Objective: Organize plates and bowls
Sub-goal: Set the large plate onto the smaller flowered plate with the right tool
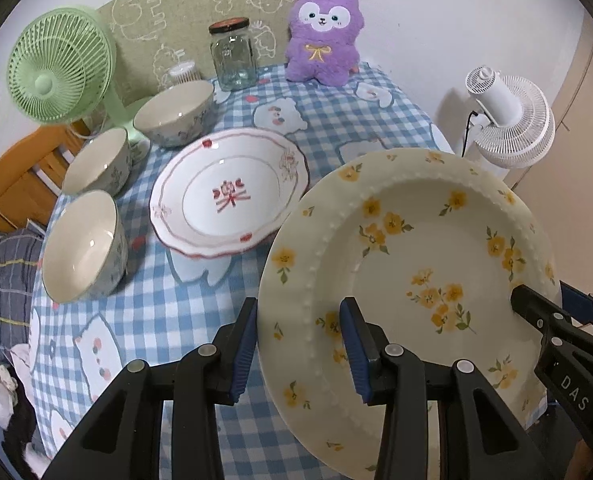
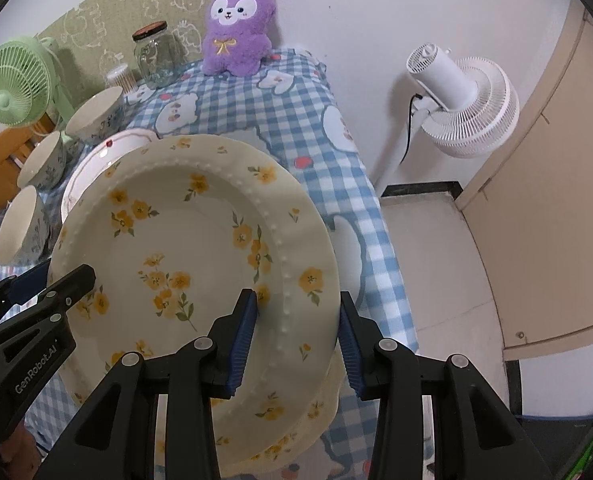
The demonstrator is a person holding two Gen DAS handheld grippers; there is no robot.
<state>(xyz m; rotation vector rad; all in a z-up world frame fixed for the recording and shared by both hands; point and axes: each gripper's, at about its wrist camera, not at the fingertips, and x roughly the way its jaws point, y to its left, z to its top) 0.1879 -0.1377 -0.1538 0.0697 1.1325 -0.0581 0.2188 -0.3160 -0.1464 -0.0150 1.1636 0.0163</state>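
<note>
Left wrist view: left gripper (image 1: 302, 344) clamped on near-left rim of yellow-flowered plate (image 1: 412, 280), lower right of frame; right gripper (image 1: 544, 304) gripping opposite rim at right edge. Plate tilted, lifted off checkered counter (image 1: 328, 120). Red-patterned plate (image 1: 232, 196) just up-left, centre frame. Three bowls (image 1: 84, 248) in a line at left. Glass jar (image 1: 234, 56), purple plush (image 1: 324, 36) at top; green fan (image 1: 60, 64) upper left, white fan (image 1: 512, 124) right. Right wrist view: second flowered plate (image 2: 316, 412) underneath, bottom centre.
</note>
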